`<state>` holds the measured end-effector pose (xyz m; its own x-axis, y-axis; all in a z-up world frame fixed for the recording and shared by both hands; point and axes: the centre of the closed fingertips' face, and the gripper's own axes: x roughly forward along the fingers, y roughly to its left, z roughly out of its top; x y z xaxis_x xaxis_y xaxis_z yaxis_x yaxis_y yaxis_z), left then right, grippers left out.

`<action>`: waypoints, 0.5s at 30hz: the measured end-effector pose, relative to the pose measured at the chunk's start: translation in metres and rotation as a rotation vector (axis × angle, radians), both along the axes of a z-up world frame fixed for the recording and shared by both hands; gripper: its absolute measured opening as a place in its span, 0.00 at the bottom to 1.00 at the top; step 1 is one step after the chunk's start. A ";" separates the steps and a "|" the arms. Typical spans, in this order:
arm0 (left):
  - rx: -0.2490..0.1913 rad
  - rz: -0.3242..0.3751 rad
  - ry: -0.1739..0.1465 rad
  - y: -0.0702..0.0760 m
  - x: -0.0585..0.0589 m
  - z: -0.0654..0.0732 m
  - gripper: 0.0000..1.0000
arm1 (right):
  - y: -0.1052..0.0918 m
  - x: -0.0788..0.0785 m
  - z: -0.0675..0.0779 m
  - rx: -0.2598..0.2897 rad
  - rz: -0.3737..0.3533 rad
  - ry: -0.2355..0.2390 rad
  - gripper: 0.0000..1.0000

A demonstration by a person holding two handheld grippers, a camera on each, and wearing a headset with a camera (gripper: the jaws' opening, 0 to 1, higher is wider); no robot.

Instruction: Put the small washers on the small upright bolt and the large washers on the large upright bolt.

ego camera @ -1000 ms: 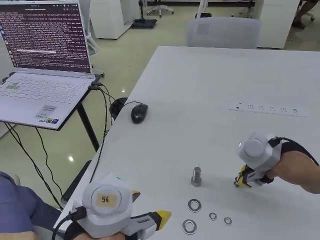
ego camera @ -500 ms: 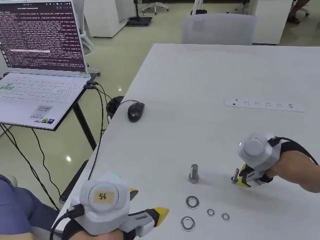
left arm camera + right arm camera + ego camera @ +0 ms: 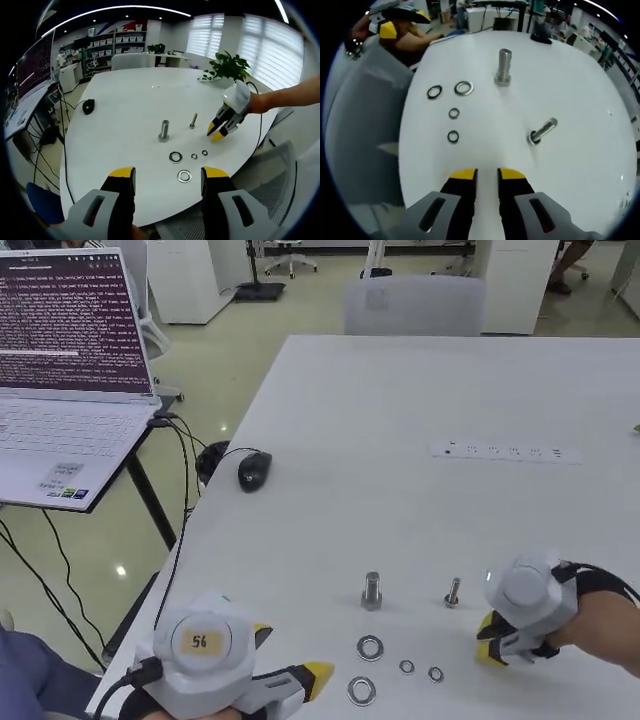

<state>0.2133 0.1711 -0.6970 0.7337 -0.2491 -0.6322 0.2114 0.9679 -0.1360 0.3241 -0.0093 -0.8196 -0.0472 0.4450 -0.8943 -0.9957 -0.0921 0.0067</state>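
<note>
The left tongs (image 3: 168,176) sit at the near edge of the white worktop (image 3: 420,390), jaws spread wide and grasping nothing. In the left gripper view the four washers lie just ahead of these jaws. One large washer (image 3: 184,175) lies nearest, in line with the gap between the jaws, and the second large washer (image 3: 175,157) lies just beyond it. The two small washers (image 3: 194,156) (image 3: 204,152) lie side by side, slightly to the right. All four are flat on the worktop and clear of both tongs. The large bolt (image 3: 164,131) stands upright on its head beyond the washers. The small bolt (image 3: 193,120) stands upright to its right, apart from it. Neither bolt carries a washer. The right tongs (image 3: 487,174) hover over the worktop on the right side, jaws parted by a narrow gap and grasping nothing. In the right gripper view the small bolt lies ahead and to the right of these jaws, near but not touching. The washers lie ahead and to the left, and the large bolt stands farther ahead. A mouse (image 3: 254,470) and a power strip (image 3: 497,452) lie farther back on the worktop, well apart from the task items.
</note>
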 end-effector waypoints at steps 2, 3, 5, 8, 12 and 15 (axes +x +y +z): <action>0.001 -0.001 -0.004 0.000 0.001 0.002 0.52 | 0.008 -0.012 -0.001 0.015 0.041 0.003 0.17; 0.003 -0.002 -0.005 0.000 0.002 0.002 0.52 | 0.010 -0.016 -0.002 0.018 0.048 0.006 0.17; 0.007 -0.005 -0.007 0.000 0.002 0.003 0.52 | 0.017 -0.023 -0.004 0.019 0.060 0.015 0.17; 0.006 -0.002 -0.008 0.000 0.002 0.005 0.52 | 0.027 -0.032 -0.004 0.030 0.093 0.018 0.17; 0.005 0.001 -0.006 0.000 0.000 0.004 0.52 | 0.033 -0.035 -0.004 0.028 0.112 0.011 0.17; 0.006 0.000 -0.005 0.000 -0.002 0.004 0.52 | 0.034 -0.037 -0.005 0.022 0.136 -0.001 0.17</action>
<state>0.2117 0.1707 -0.6932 0.7371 -0.2452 -0.6297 0.2120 0.9687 -0.1290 0.2871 0.0252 -0.8243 -0.1074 0.4540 -0.8845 -0.9741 -0.2260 0.0023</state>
